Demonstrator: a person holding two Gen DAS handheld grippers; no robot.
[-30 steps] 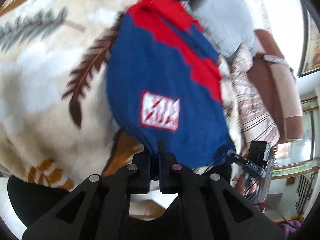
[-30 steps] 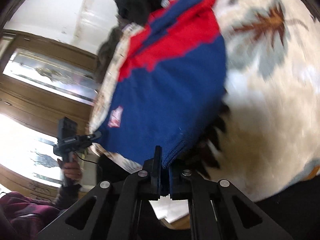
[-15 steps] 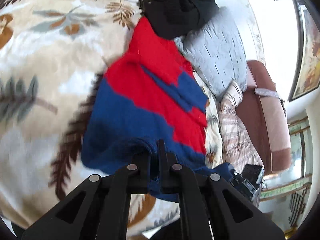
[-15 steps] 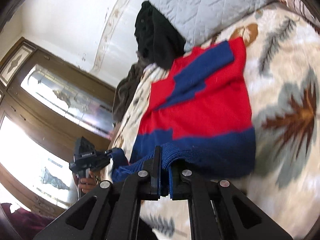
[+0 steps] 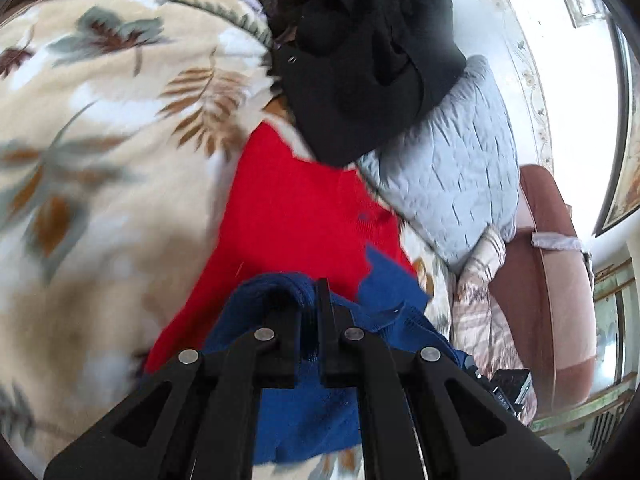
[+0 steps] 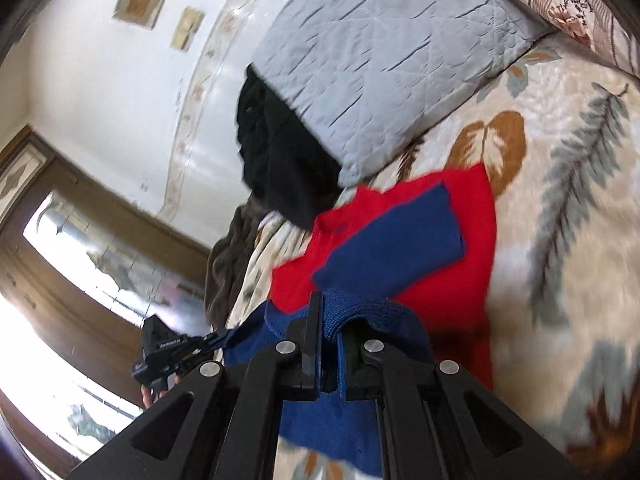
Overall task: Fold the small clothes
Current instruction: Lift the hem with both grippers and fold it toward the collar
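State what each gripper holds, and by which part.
Both hold the red-and-blue sweater by its blue hem: the left gripper and right gripper each pinch a bunched fold of it.

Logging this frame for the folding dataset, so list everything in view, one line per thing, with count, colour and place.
sweater: one, red top with blue hem and sleeve, flat on the blanket, hem lifted
blanket: one, cream with leaf print, covering the bed
black garment: one, black, heaped beyond the sweater's collar
quilted pillow: one, pale grey, beside the black garment
patterned pillow: one, beige striped, next to the quilted pillow
headboard: one, brown, behind the pillows
left gripper: one, black, fingers shut on the blue hem
right gripper: one, black, fingers shut on the blue hem
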